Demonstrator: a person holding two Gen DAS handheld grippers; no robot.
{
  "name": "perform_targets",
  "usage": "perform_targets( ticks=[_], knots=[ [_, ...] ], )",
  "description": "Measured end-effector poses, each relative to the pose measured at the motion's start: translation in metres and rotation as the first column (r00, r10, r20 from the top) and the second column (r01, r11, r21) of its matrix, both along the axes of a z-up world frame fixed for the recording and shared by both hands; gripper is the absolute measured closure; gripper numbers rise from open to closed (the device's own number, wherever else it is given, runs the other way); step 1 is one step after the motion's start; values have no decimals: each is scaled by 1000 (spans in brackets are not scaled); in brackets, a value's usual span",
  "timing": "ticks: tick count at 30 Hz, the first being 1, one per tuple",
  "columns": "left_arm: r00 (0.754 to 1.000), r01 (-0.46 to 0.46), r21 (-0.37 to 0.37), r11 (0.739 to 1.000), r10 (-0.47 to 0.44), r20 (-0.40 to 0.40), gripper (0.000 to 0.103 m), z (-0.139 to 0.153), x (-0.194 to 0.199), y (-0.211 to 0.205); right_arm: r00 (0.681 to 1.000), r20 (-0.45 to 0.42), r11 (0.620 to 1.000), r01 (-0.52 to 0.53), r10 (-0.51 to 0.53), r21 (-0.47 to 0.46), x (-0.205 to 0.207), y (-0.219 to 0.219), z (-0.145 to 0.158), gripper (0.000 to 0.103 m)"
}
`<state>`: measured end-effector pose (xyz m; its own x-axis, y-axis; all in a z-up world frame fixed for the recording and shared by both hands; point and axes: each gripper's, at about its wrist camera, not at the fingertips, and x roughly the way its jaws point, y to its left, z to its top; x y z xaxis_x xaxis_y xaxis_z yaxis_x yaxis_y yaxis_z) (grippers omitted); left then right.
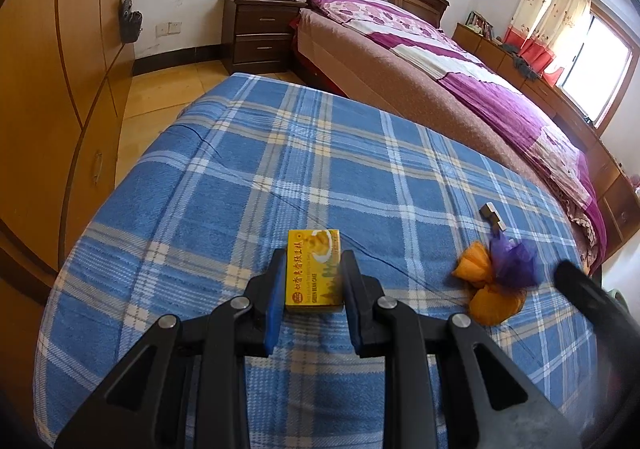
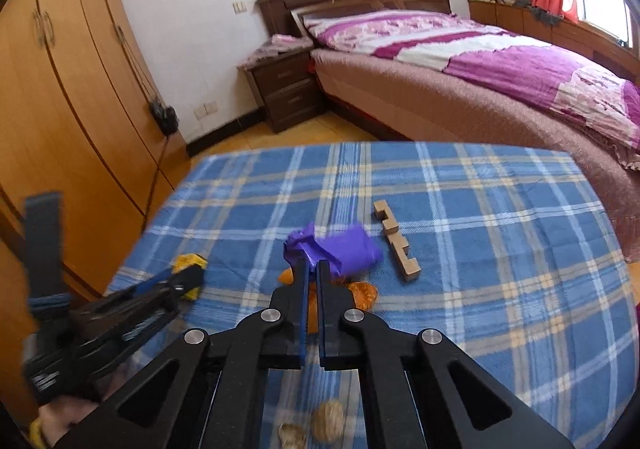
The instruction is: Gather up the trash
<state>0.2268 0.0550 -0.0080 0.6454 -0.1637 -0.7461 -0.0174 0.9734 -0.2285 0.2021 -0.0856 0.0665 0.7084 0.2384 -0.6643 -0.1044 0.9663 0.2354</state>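
A yellow green-bean-cake box (image 1: 314,271) sits between the fingers of my left gripper (image 1: 314,263), which is shut on it over the blue plaid cloth (image 1: 240,177). The box also shows in the right wrist view (image 2: 188,269), held by the left gripper (image 2: 192,275). My right gripper (image 2: 313,269) is shut on a crumpled purple wrapper (image 2: 340,247), which also shows in the left wrist view (image 1: 514,261). Orange peel pieces (image 1: 484,289) lie beside and under the wrapper, seen too in the right wrist view (image 2: 362,295).
A notched wooden block (image 2: 394,245) lies right of the wrapper. Two walnut shells (image 2: 326,423) lie near the cloth's near edge. A bed (image 2: 480,81), a nightstand (image 2: 286,89) and a wooden wardrobe (image 2: 60,97) surround the table.
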Motion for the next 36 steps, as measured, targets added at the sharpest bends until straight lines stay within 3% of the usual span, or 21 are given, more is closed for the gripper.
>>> perform_targets(
  ticks=[10,14,17,27,33,34,36],
  knots=[
    [1000,-10,-7,1000,10,7,77,0,1,0,997,72,1000,22,-23,15,-46,-23,30,98],
    [1000,-10,-7,1000,10,13,77,1,-1,-2,999,39,999,37,-39,34,-33,-27,22,92],
    [1000,-3,-1,1000,4,8,77,-1,-1,-5,999,5,999,41,-41,21,-20,-23,12,75],
    [1000,-2,-1,1000,2,6,77,-1,-1,-7,999,-30,994,-40,37,-100,23,18,-14,63],
    [1000,-3,-2,1000,3,6,77,-2,0,-7,994,-79,990,-79,70,-116,40,27,-31,64],
    [1000,-3,-2,1000,3,6,77,-2,-1,-8,994,-96,992,-68,58,-104,43,24,-35,71],
    [1000,-3,-3,1000,3,6,77,-2,-1,-8,992,-120,995,-49,39,-82,46,19,-40,74]
  ],
)
